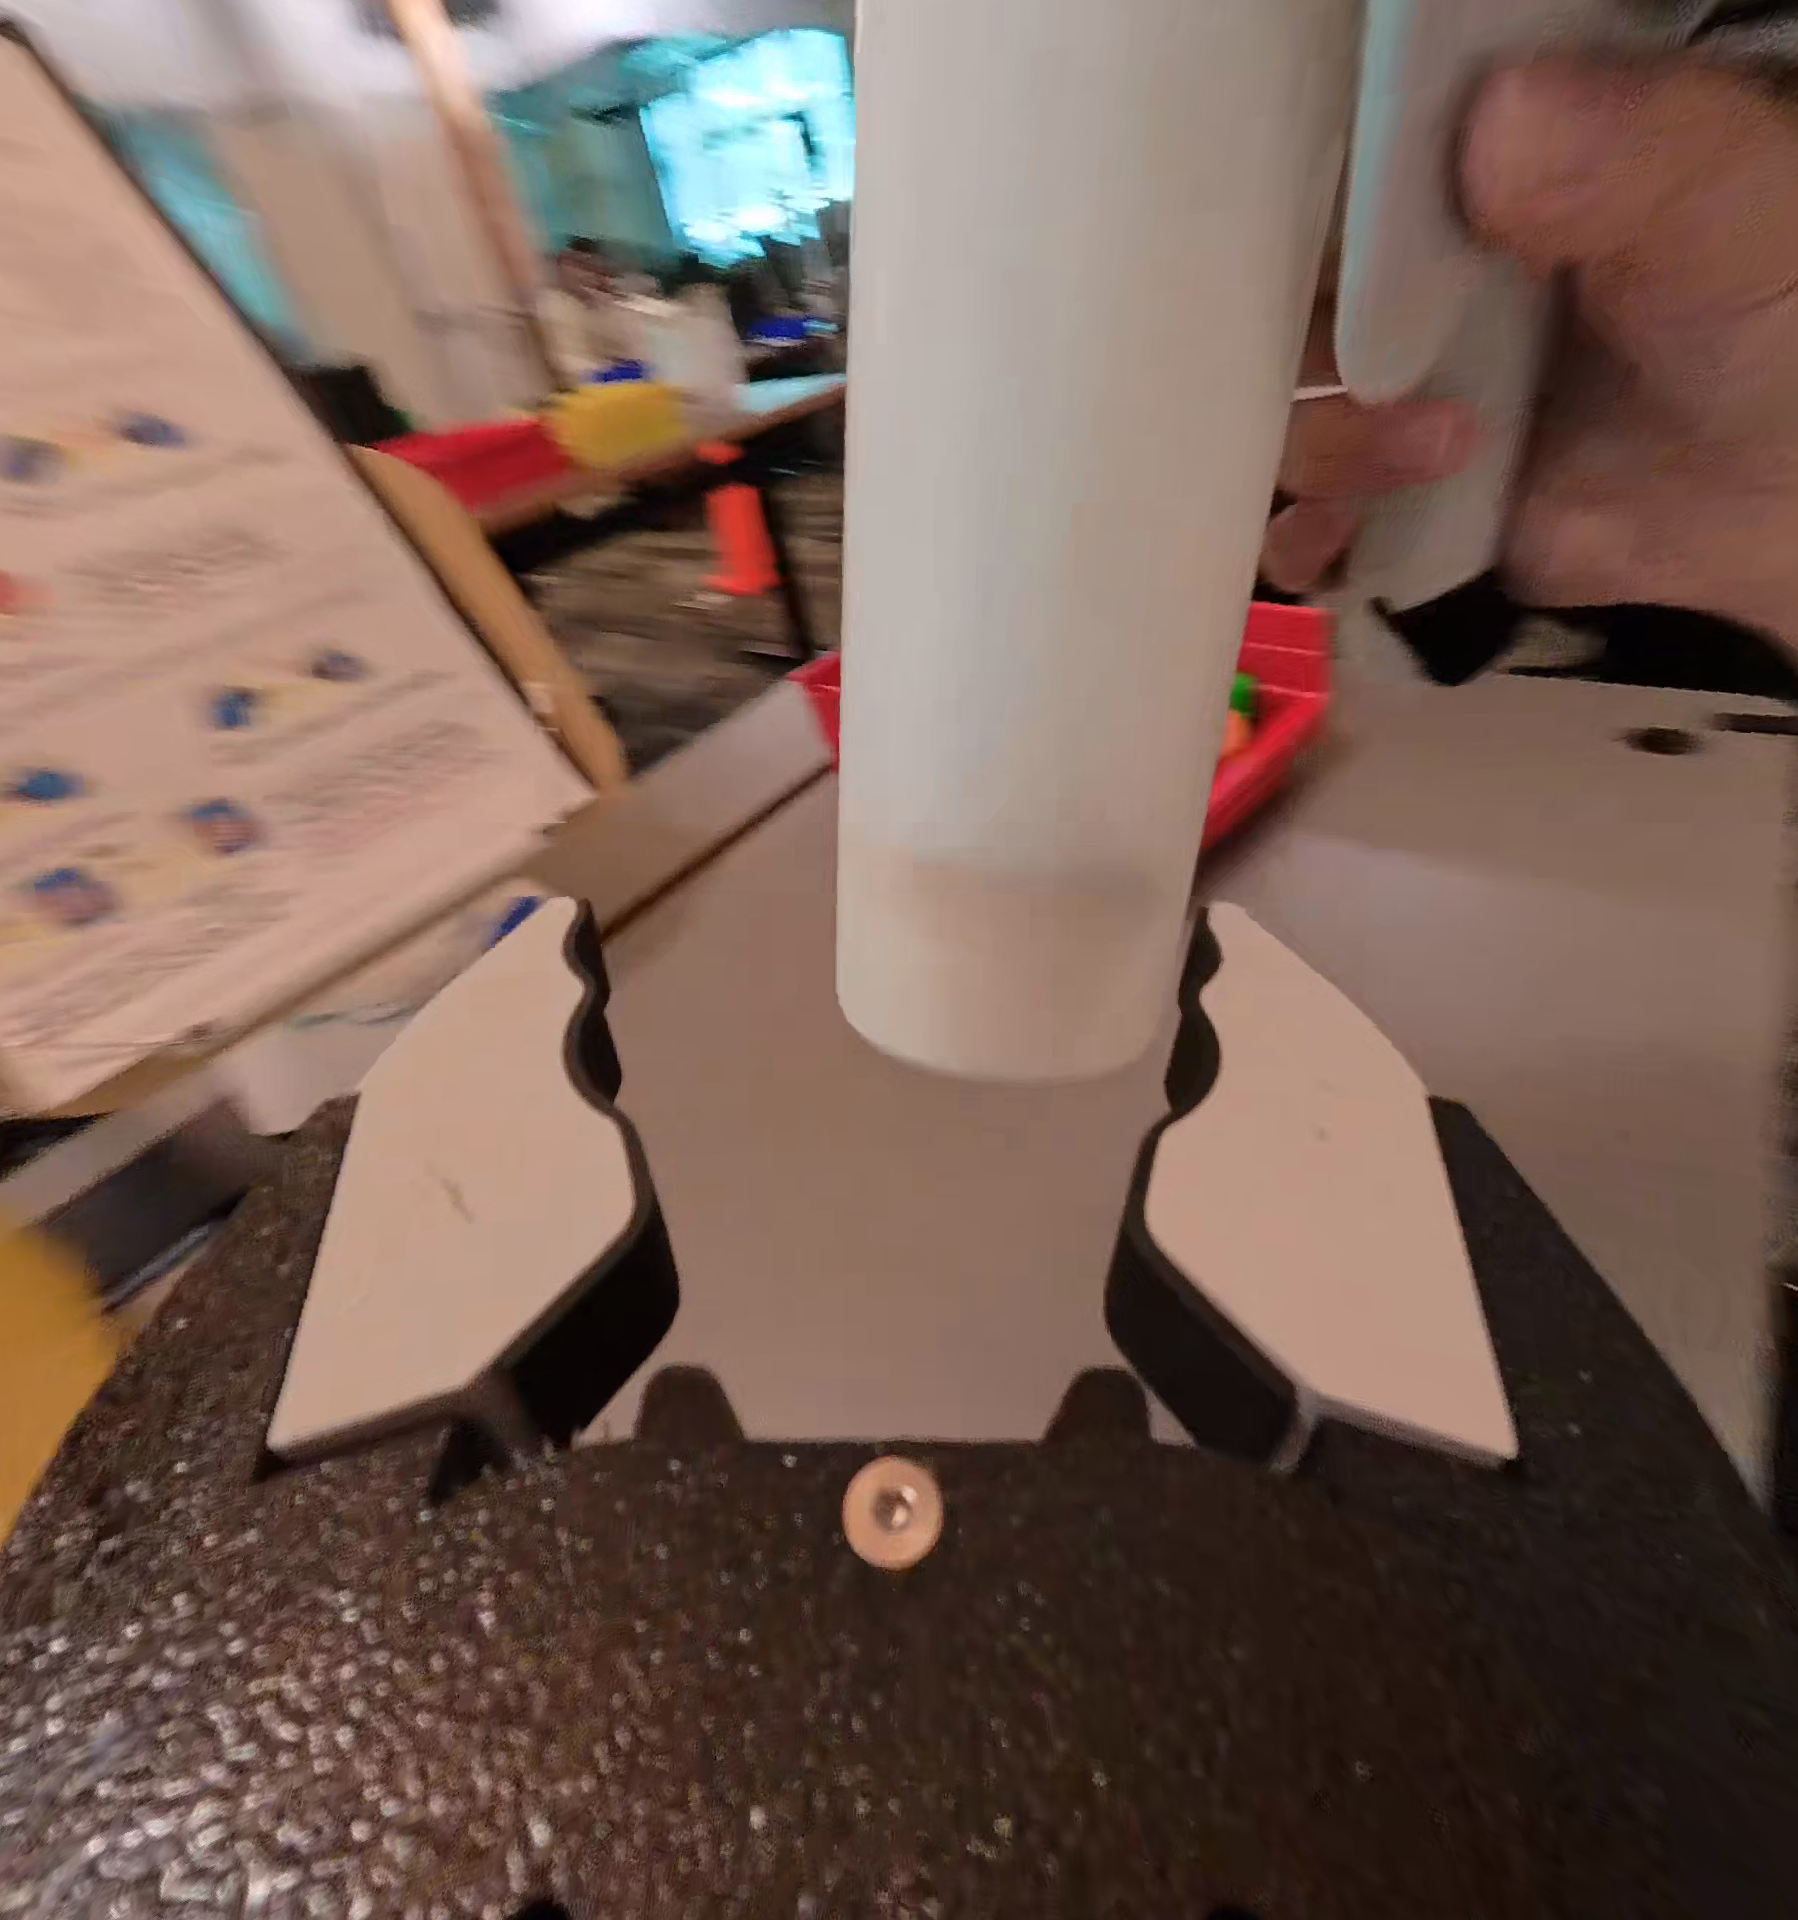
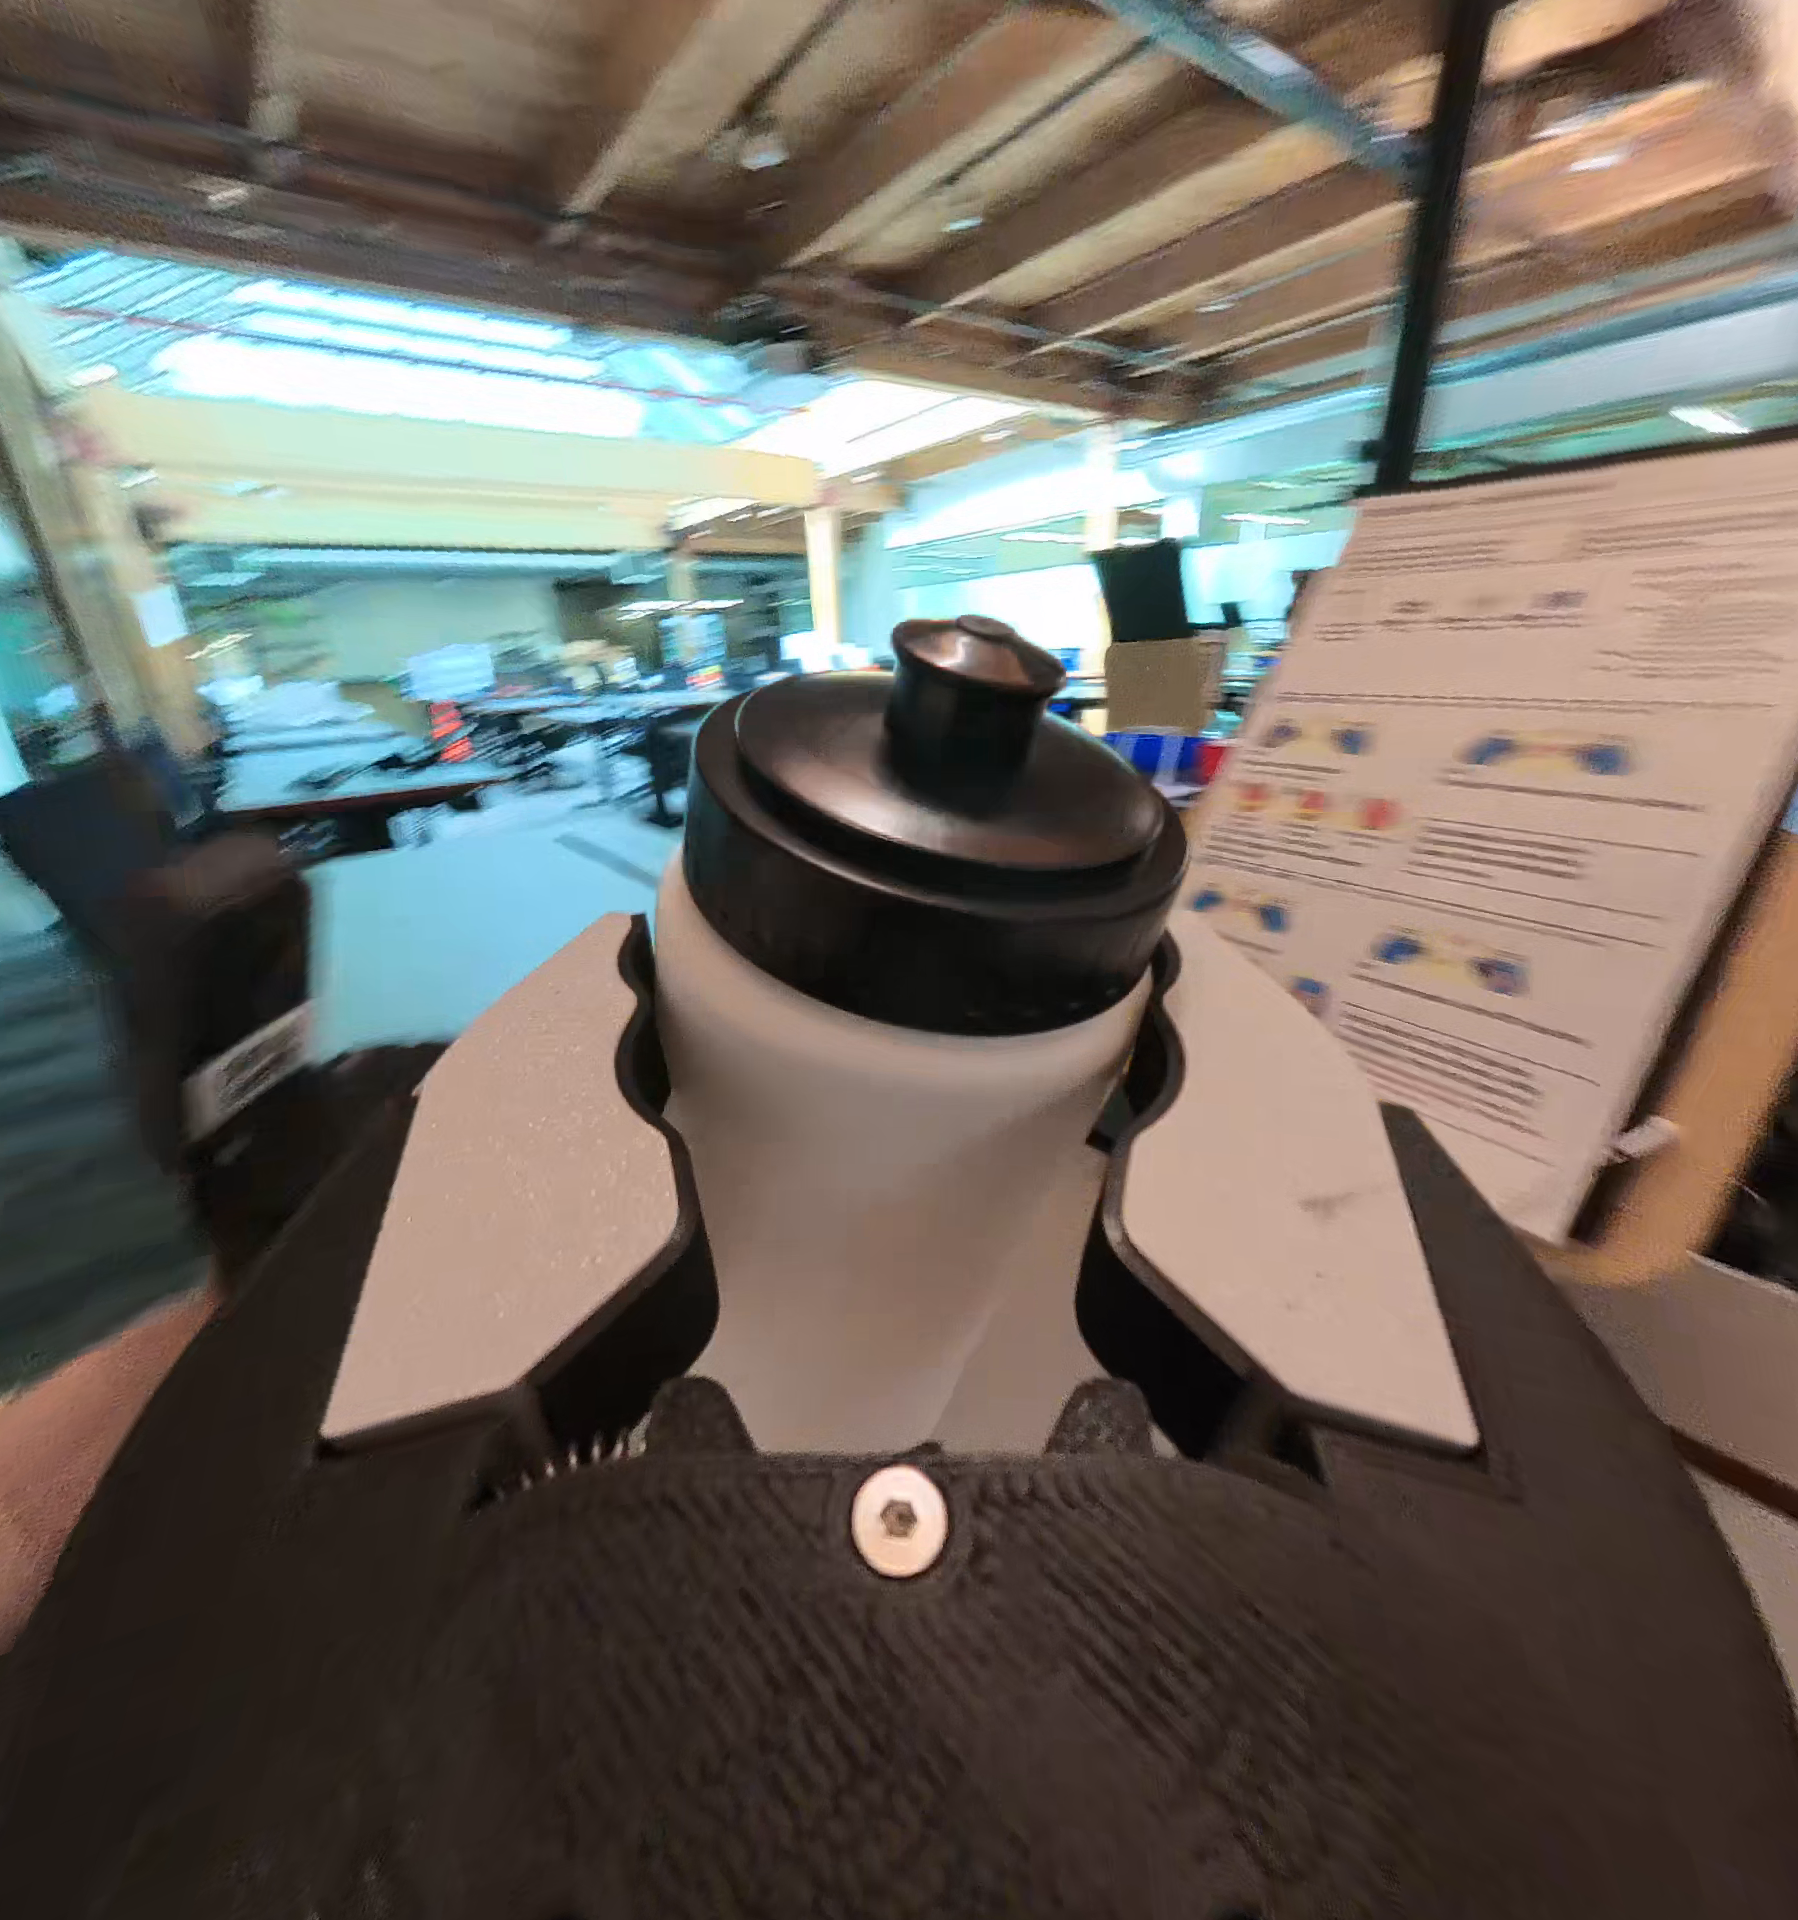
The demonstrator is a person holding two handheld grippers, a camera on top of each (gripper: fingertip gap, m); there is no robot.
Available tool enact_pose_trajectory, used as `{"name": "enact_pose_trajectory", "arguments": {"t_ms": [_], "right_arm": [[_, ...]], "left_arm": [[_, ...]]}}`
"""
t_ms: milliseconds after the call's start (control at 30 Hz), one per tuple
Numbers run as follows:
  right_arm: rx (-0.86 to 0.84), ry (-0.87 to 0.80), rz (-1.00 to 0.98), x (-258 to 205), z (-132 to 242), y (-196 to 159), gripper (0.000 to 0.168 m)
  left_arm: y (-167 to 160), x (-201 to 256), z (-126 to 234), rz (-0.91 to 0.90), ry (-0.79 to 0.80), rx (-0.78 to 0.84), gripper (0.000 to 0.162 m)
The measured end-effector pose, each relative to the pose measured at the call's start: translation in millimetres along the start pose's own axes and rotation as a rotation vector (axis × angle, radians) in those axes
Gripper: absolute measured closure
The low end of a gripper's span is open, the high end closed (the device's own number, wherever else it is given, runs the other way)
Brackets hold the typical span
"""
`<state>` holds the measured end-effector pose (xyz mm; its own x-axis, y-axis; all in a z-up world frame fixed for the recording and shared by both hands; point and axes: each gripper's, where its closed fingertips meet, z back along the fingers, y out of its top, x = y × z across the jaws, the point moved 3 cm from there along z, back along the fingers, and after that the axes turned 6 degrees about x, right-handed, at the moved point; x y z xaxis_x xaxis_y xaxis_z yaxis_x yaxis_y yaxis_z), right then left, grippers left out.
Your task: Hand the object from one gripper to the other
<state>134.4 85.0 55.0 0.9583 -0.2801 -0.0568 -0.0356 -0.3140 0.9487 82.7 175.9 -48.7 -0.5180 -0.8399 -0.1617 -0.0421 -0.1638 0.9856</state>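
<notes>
Handover, mid-air: bottle (image 2: 895,1122) clamped in right gripper (image 2: 900,1049) just under black cap (image 2: 931,831); base hung between spread fingers of left gripper (image 1: 890,997), untouched.

Judged light, smooth plastic, somewhat squeezable, possibly slippery; best hold is the straight lower body above the base. No marking visible on bottle. Poster (image 2: 1518,790) print blurred, unreadable.

A grey desk (image 1: 1497,935) fills the near ground in the left wrist view. On its far edge sits a red bin (image 1: 1274,707), holding small green and orange items, blurred.
</notes>
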Motion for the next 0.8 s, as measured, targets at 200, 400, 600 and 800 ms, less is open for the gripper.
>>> {"name": "enact_pose_trajectory", "arguments": {"t_ms": [200, 400, 600, 800], "right_arm": [[-0.027, -0.22, 0.053, 7, -13, -17, 0.08], [0.002, -0.291, -0.075, -1, -16, -35, 0.08], [-0.013, -0.309, -0.139, 1, -15, -49, 0.08], [-0.054, -0.309, -0.202, 12, -10, -60, 0.08]], "left_arm": [[-18, 2, -20, -0.247, 0.461, 0.019, 0.051], [-45, -2, -34, -0.441, 0.666, -0.074, 0.052], [-58, -12, -29, -0.559, 0.759, -0.079, 0.067], [-65, -17, -30, -0.568, 0.654, -0.149, 0.07]]}}
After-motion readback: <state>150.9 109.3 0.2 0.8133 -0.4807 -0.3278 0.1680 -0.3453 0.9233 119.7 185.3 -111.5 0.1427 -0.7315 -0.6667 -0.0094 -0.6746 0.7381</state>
